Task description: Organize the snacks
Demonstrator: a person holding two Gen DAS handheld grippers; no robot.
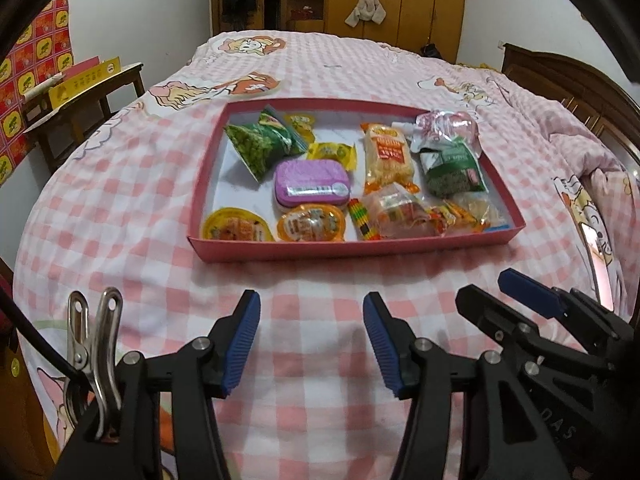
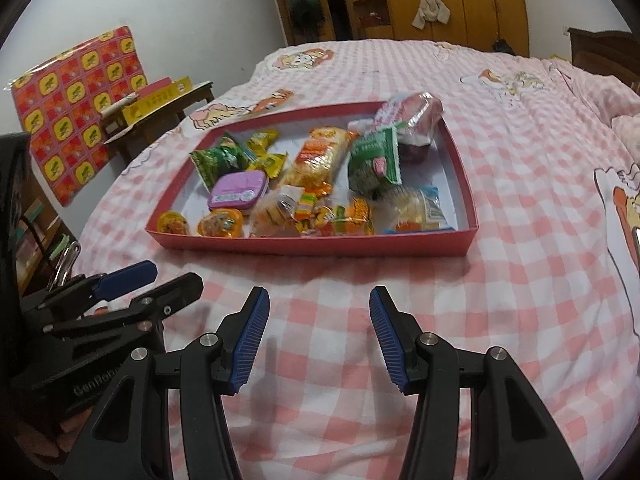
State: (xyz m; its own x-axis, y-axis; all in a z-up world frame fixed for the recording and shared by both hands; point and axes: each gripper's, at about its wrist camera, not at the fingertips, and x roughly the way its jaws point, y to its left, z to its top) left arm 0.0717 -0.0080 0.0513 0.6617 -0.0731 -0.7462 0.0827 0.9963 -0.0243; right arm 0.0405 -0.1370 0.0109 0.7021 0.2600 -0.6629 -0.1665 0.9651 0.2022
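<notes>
A shallow red box (image 1: 280,249) sits on the pink checked bedspread (image 1: 320,60), its long side running across in front of both grippers and the snacks lying loose inside it. The left gripper (image 1: 311,342) hangs over bare bedspread short of the box's near wall, jaws apart with nothing between them, and the right gripper (image 2: 319,338) is just beside it, also parted and empty. Near the middle of the box a purple tin (image 1: 310,187) lies flat, its long axis along the box's length. To its right a long orange packet (image 1: 387,158) points from the near wall toward the far one, and a green packet (image 1: 262,144) rests at a slant in the far left corner. Two round orange cups (image 1: 312,223) sit against the near wall. The heap at the right end is crumpled and glossy, perhaps several wrappers overlapping; I can't separate them cleanly.
</notes>
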